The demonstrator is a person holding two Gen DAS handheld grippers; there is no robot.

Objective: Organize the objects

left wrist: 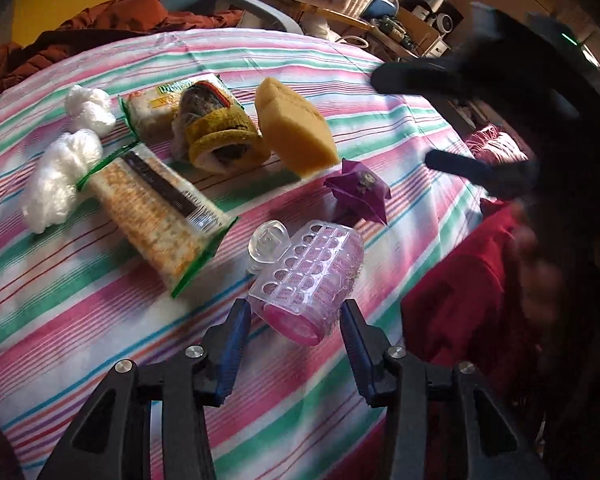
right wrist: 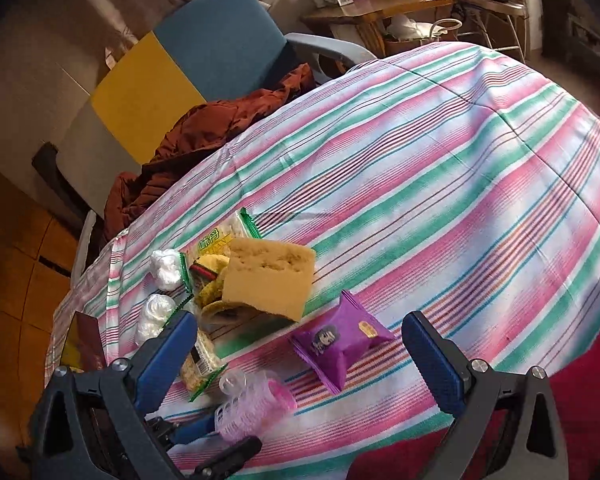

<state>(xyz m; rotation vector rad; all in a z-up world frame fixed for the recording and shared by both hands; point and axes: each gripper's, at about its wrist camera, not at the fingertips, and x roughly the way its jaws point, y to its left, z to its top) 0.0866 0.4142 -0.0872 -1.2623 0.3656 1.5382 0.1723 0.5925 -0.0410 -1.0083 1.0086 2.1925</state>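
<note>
A pink hair roller in a clear plastic cage lies on the striped tablecloth; it also shows in the right wrist view. My left gripper is open, its blue pads on either side of the roller's near end, not pressing it. A purple snack packet lies beyond; in the right wrist view it sits between my open right gripper's fingers, apart from them. The right gripper hangs above the table at right.
A yellow sponge, a rolled yellow cloth, two cracker packs and two white plastic wads lie in a row. A blue chair with a rust jacket stands behind. Red cloth lies at the table's near edge.
</note>
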